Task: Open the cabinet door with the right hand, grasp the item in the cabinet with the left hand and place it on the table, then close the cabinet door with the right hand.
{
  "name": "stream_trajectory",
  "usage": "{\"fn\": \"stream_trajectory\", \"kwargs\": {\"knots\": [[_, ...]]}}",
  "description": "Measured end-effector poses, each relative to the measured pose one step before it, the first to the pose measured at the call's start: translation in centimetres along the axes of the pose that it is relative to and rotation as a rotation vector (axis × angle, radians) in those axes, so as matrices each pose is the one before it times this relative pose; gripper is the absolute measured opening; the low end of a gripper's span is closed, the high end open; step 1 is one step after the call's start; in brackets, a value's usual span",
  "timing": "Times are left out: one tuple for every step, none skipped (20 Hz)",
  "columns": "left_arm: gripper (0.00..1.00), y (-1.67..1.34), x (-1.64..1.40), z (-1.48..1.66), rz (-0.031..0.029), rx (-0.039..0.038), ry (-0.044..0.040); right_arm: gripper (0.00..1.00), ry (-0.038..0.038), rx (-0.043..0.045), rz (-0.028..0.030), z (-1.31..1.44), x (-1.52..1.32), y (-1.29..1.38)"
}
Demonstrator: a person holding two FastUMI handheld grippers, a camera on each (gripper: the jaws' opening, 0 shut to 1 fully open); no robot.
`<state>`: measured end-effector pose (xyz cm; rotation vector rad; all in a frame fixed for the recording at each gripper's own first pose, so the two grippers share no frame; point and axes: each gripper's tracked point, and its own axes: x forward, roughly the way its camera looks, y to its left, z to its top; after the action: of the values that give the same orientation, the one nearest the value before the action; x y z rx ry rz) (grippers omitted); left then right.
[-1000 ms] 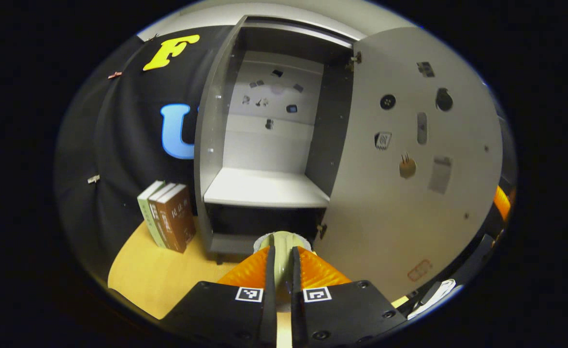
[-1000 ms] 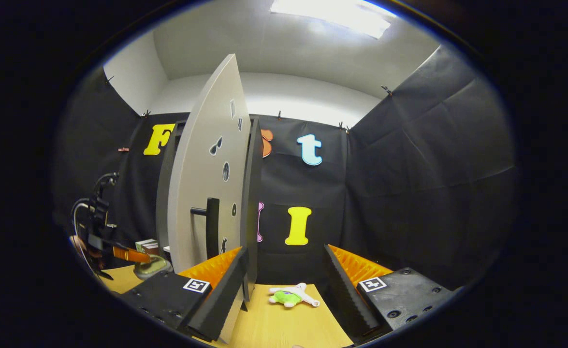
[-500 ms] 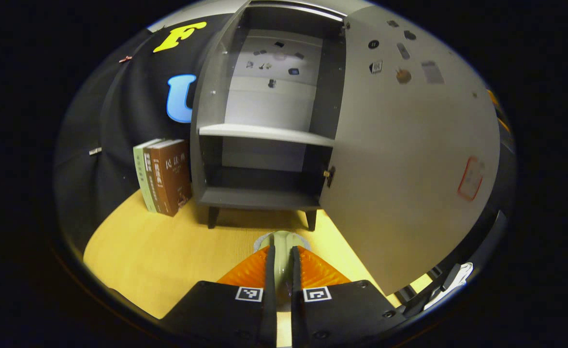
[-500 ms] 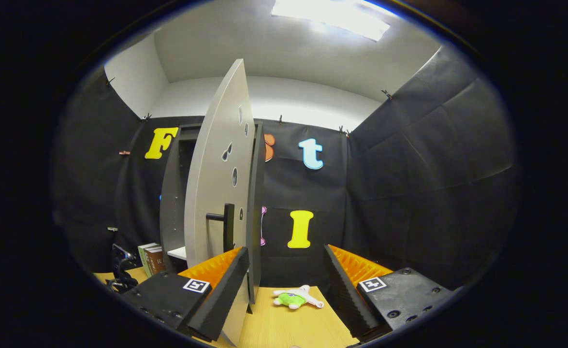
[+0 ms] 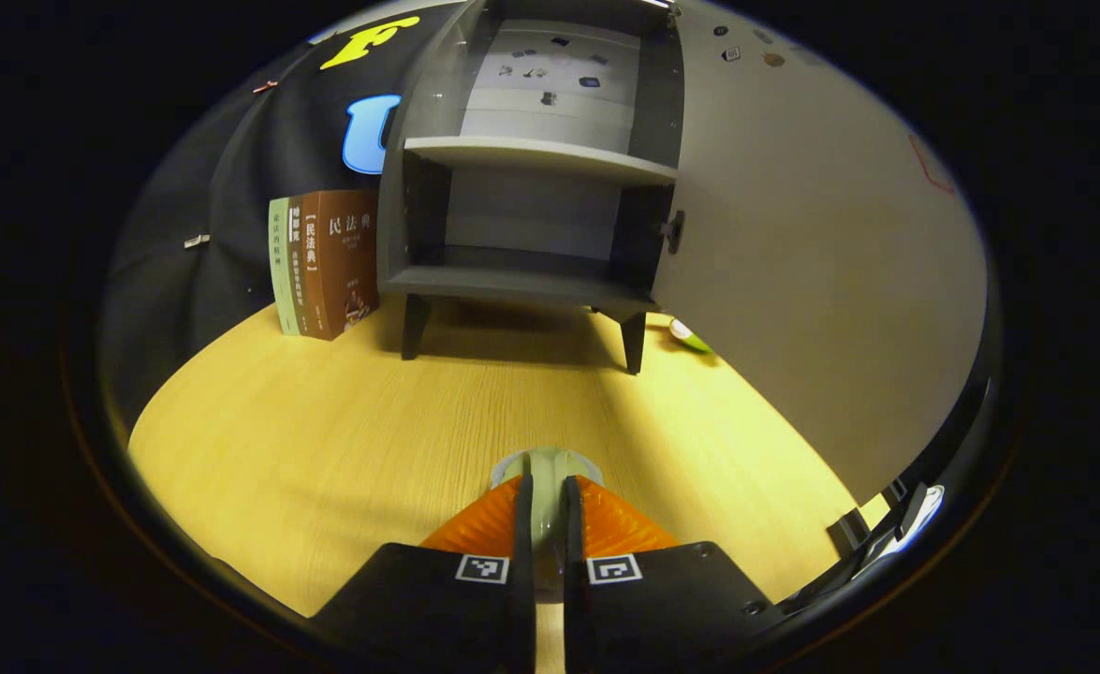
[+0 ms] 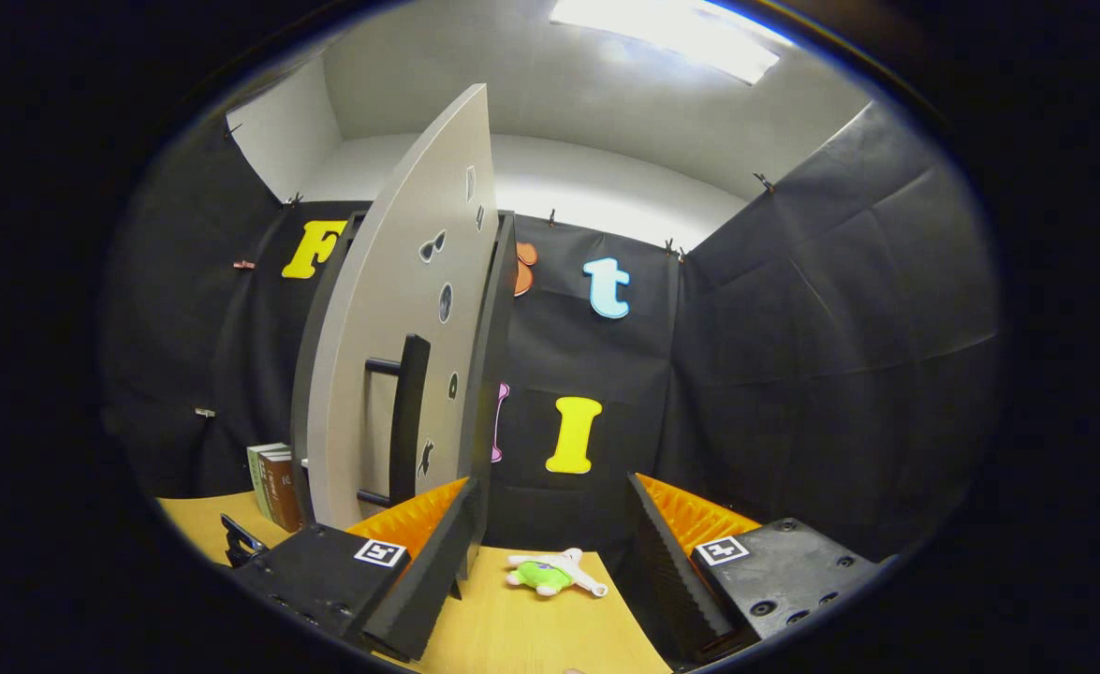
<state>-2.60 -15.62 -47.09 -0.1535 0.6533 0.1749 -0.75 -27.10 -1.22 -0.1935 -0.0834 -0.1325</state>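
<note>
Left gripper (image 5: 545, 505) is clamped on a pale green, round-ended item (image 5: 544, 465), low over the wooden table (image 5: 344, 421). Behind it the grey cabinet (image 5: 531, 187) stands with its door (image 6: 390, 374) swung wide, shelves bare. Right gripper (image 6: 550, 552), jaws spread and holding nothing, sits just beside that door's edge, black bar handle (image 6: 407, 417) close by. My read: the item looks light and smooth, possibly slippery, so grip its middle. Small plush toy (image 6: 550, 573) lies on the table.

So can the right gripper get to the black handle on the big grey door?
Probably yes: the right gripper is open, and the black bar handle on the grey cabinet door stands just ahead-left, nothing between.
</note>
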Motion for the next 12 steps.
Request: {"fn": "stream_trajectory", "kwargs": {"knots": [[0.16,-0.161,0.383,-0.397,-0.00321,0.00468,0.00019,0.96,0.00352,-0.00702,0.00535,-0.221,-0.146,0.06],[0.16,-0.013,0.193,-0.694,0.00198,0.01019,0.0096,0.96,0.00277,-0.0056,0.00168,-0.153,-0.176,-0.068],[0.16,0.201,0.385,-0.423,0.01053,0.01246,0.00507,0.96,0.00257,-0.00285,0.00104,-0.2,-0.094,-0.057],[0.17,0.162,0.163,-0.22,0.01089,0.01301,0.00329,0.96,0.00352,0.00025,0.00205,-0.176,-0.12,-0.009],[0.17,0.161,0.251,0.109,0.00634,0.00971,0.00016,0.96,0.00585,0.00117,0.00244,-0.256,-0.065,0.056],[0.17,0.035,0.161,-0.133,0.0026,0.00321,-0.00196,0.96,0.00686,0.00198,0.0032,-0.217,-0.009,0.013],[0.17,0.033,0.056,-0.242,0.0004,-0.00493,0.00487,0.96,0.00544,0.00197,0.00457,-0.158,-0.013,0.061],[0.17,-0.034,0.039,-0.209,-0.00266,-0.00799,0.00406,0.96,0.00463,0.00048,0.00382,-0.185,0.036,0.023],[0.17,-0.026,-0.082,-0.552,-0.00228,-0.00569,0.00679,0.96,0.00395,-0.00032,0.00285,-0.122,0.033,0.024],[0.18,-0.049,-0.142,0.04,0.00033,0.00423,-0.01119,0.96,0.00144,-0.00006,0.00362,-0.049,-0.035,-0.026],[0.19,-0.129,-0.284,-0.283,0.00311,0.01071,-0.00121,0.96,-0.00045,0.00149,0.00425,-0.006,0.06,0.018],[0.2,-0.099,-0.02,-0.312,0.00099,0.00871,0.00485,0.96,-0.00243,0.00398,0.00389,0.067,0.009,-0.01]]}}
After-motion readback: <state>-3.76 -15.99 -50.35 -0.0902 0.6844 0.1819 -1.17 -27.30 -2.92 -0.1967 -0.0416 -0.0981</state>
